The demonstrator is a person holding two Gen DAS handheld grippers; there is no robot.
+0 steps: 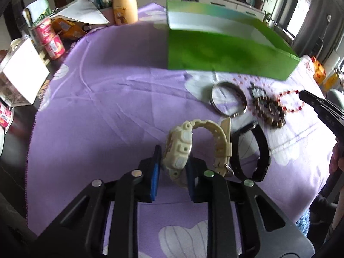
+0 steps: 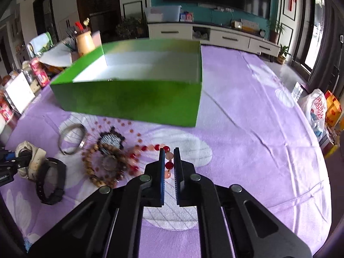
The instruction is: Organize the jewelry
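My left gripper (image 1: 173,157) is shut on a cream watch (image 1: 182,144), pinching its case low over the purple cloth; it also shows in the right wrist view (image 2: 30,161). My right gripper (image 2: 169,153) is shut on a red and pink bead bracelet (image 2: 168,164), whose far part trails left over the cloth. A black watch (image 1: 258,150), a silver bangle (image 1: 229,100) and a brown bead bracelet (image 2: 101,165) lie between the grippers. An open green box (image 2: 133,101) with a white inside stands beyond them.
The purple flowered cloth (image 1: 96,107) covers the table. Cans, a white box (image 1: 23,71) and a yellow jar (image 1: 124,4) crowd the far left edge. A plastic bag (image 2: 316,109) and orange boxes stand off the right edge.
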